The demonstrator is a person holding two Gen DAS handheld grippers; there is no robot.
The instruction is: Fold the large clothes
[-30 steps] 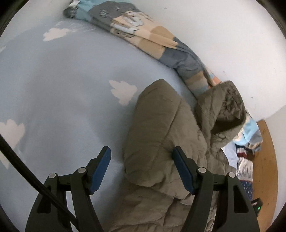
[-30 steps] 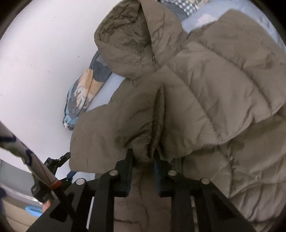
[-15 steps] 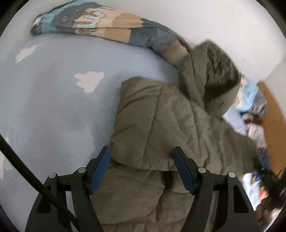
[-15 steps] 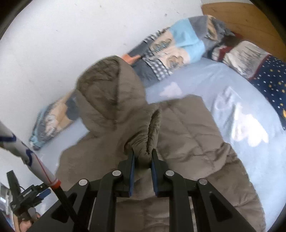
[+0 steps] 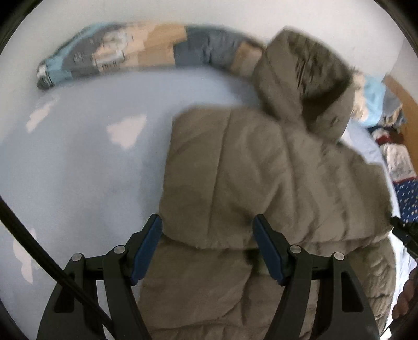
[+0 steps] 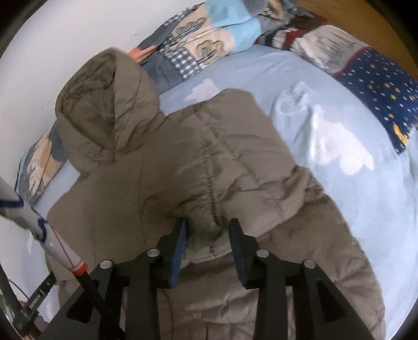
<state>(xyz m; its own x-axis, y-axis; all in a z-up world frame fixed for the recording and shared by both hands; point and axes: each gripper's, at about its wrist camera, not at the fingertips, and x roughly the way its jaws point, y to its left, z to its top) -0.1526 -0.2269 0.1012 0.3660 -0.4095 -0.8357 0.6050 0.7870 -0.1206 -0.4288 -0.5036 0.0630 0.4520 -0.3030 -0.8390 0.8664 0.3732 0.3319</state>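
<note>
An olive-brown quilted hooded jacket (image 5: 235, 183) lies on the bed, its hood (image 5: 300, 78) towards the wall. One sleeve is folded across its body. My left gripper (image 5: 207, 235) hovers open and wide over the folded sleeve's lower edge, pads clear of the cloth. In the right wrist view the jacket (image 6: 183, 157) fills the middle, its hood (image 6: 104, 99) at the upper left. My right gripper (image 6: 207, 235) has its jaws opening. A puckered fold of the jacket sits loosely between them, with a gap beside the left pad.
A light blue sheet with white clouds (image 5: 78, 170) covers the bed (image 6: 326, 130). A patchwork blanket (image 5: 130, 52) runs along the white wall. Navy star-print bedding (image 6: 378, 78) and a wooden headboard (image 6: 352, 15) are at the right. A person's hand (image 5: 407, 295) shows at the edge.
My right gripper was shut on a raised fold of the sleeve; its jaws have parted and the fold has sunk flat onto the jacket. The left view has swung right, over the jacket.
</note>
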